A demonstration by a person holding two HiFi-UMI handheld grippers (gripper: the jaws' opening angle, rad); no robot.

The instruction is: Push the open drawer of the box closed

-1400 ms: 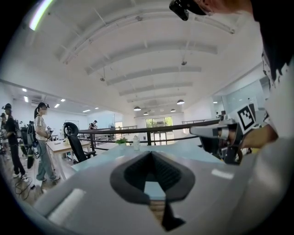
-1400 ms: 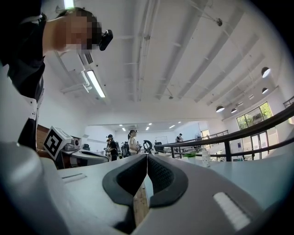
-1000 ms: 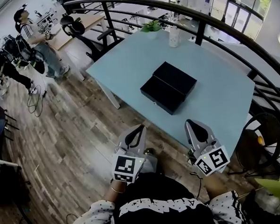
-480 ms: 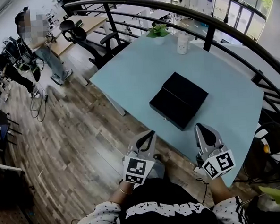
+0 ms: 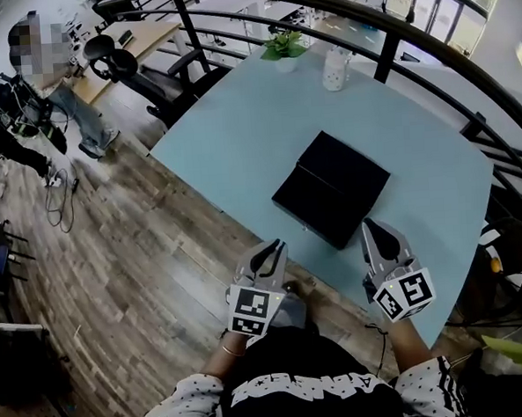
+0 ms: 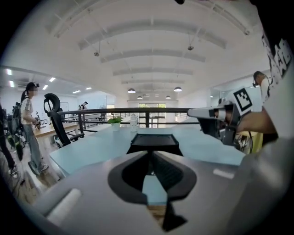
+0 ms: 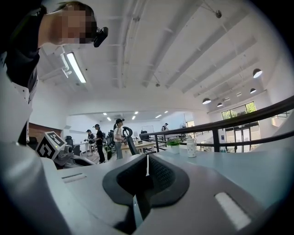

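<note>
I hold the left gripper and right gripper pinched together and empty, as blunt tips for shoving the drawer, which juts toward 7 o'clock from the box at my 12 o'clock.

**Black box on a pale blue table**

The box was plain matte black against the pale blue-green table. The floor showed brown wood-grain planks. The left gripper and right gripper were grey, each carrying black-and-white square markers. The railing was black, the plant green and the bottle white. The sleeve was white with black dots.
</note>
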